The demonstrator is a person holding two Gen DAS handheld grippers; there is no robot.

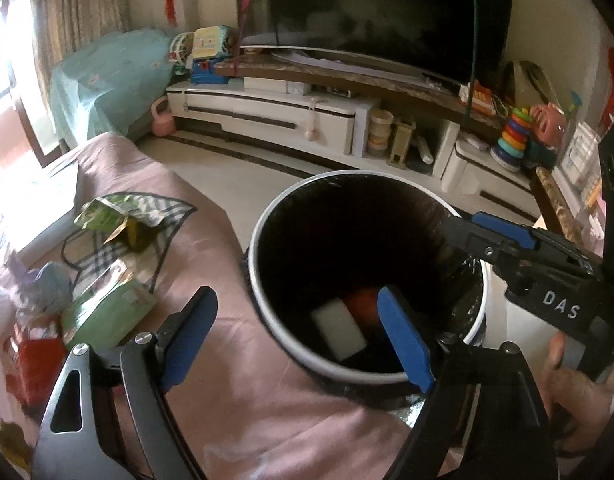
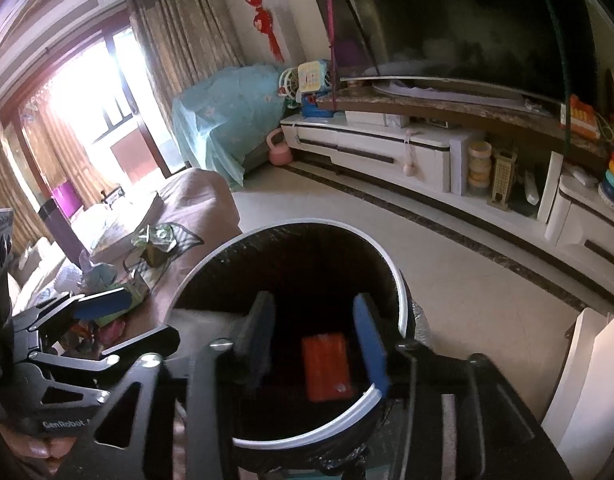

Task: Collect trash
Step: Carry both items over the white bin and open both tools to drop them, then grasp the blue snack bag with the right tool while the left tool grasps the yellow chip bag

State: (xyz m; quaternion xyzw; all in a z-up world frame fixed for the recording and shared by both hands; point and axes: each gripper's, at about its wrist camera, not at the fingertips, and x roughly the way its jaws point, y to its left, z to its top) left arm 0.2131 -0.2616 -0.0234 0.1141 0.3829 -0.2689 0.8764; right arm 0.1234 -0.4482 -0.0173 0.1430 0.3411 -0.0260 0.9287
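**A living room beyond the work**

A large dark television (image 2: 459, 20) stands on a long white media cabinet (image 2: 371, 148) with dark trim. A pale blue cloth (image 2: 223, 120) drapes furniture in the corner, a pink kettlebell (image 2: 281, 152) on the floor beside it. Brown curtains (image 2: 179, 28) frame a bright window. A stacking-ring toy (image 1: 513, 136) sits on the cabinet. Red ornaments (image 2: 263, 16) hang on the wall.

bins: one trash bin (image 1: 267, 216), frame centre | items inside: two, a white block (image 1: 339, 330) and an orange packet (image 2: 327, 364) | grippers: two, left gripper (image 1: 299, 344), right gripper (image 2: 315, 344) | green packets lower left: two (image 1: 107, 312)
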